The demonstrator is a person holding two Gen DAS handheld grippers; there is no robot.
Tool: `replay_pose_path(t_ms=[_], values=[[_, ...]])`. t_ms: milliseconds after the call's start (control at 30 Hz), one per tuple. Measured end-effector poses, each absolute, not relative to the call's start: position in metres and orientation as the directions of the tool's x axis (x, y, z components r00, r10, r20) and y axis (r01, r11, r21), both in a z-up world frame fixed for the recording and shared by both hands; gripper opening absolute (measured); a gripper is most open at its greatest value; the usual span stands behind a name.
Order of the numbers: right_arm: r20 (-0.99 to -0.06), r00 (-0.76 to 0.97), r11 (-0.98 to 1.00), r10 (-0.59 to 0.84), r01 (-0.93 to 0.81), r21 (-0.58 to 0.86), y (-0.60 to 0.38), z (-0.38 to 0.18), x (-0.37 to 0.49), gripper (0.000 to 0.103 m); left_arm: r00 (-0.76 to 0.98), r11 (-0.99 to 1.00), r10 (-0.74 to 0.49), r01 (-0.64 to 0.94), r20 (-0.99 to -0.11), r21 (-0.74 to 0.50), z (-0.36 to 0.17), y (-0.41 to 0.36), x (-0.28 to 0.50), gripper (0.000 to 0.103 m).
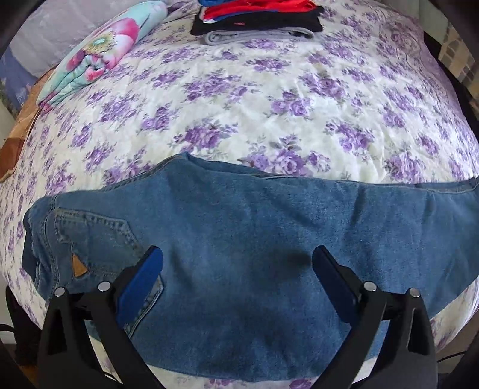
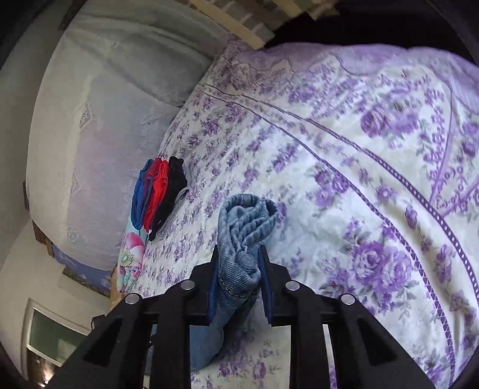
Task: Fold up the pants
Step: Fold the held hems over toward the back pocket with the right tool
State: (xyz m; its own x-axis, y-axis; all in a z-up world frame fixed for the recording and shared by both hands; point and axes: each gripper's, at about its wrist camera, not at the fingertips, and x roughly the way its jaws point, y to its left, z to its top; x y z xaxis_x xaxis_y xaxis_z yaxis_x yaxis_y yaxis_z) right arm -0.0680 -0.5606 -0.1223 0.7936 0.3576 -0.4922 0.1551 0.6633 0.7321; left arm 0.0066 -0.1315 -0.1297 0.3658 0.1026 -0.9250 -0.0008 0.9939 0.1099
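Left wrist view: bed (image 1: 269,98) under a purple-flowered cover, filling nearly everything. Across its near edge, one pair of blue jeans (image 1: 239,233), already doubled lengthwise, leg on leg, waistband and back pocket (image 1: 89,239) to the left, legs running off to the right. Above the thigh, left gripper (image 1: 238,263) spread wide, gripping nothing, blue pads hanging over the denim; contact with the cloth impossible to tell. Right wrist view: right gripper (image 2: 238,266) clamped on a bunched end of the jeans (image 2: 245,221), apparently the leg hems, lifted off the cover with the folded-over cloth bulging past the fingertips. Step in hand, by the look of it: the crosswise fold, hems to be carried toward the waistband. Next move likely calls for carrying the gripped end leftward over the laid legs, keeping both layers together in the grip, with the open left gripper free to pin the thigh or waistband against sliding. Count, largest down: one bed, one pair of jeans, one stack of folded clothes (image 1: 257,21) at the far edge showing roughly four layers (blue, red, black, grey; exact number unclear), one folded floral blanket (image 1: 98,57), two grippers, one pocket visible with one small tan patch (image 1: 79,264).
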Motion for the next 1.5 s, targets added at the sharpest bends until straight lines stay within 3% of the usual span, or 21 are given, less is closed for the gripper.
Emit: replay_pose_path(t_ms=[133, 300, 500, 700, 933, 1167, 1500], values=[[-0.511, 0.817, 0.751, 0.267, 0.156, 0.641, -0.53, -0.094, -0.072, 0.02, 0.403, 0.987, 0.112, 0.058, -0.908, 0.147, -0.143, -0.137, 0.015, 0.099], [-0.52, 0.839, 0.807, 0.159, 0.193, 0.559, -0.494, -0.067, -0.085, 0.018, 0.408, 0.991, 0.015, 0.113, -0.913, 0.067, -0.123, -0.114, 0.012, 0.099], [-0.52, 0.848, 0.936, 0.102, 0.095, 0.34, -0.42, -0.028, -0.086, 0.018, 0.469, 0.992, -0.087, -0.038, -0.879, -0.118, -0.083, -0.022, -0.001, 0.099], [-0.523, 0.84, 0.989, 0.142, -0.101, 0.106, -0.323, -0.01, -0.076, 0.018, 0.539, 0.952, -0.051, -0.229, -0.841, -0.204, -0.063, 0.075, -0.032, 0.098], [-0.589, 0.763, 0.926, 0.266, -0.372, -0.064, -0.212, -0.035, -0.074, 0.018, 0.536, 0.881, 0.013, -0.405, -0.844, -0.244, -0.071, 0.149, -0.076, 0.098], [-0.739, 0.599, 0.769, 0.308, -0.614, -0.177, -0.131, -0.105, -0.083, 0.018, 0.51, 0.842, 0.035, -0.479, -0.859, -0.249, -0.081, 0.172, -0.103, 0.098], [-0.787, 0.577, 0.672, 0.219, -0.674, -0.307, -0.117, -0.127, -0.092, 0.018, 0.48, 0.834, 0.007, -0.487, -0.877, -0.26, -0.093, 0.168, -0.106, 0.098]])
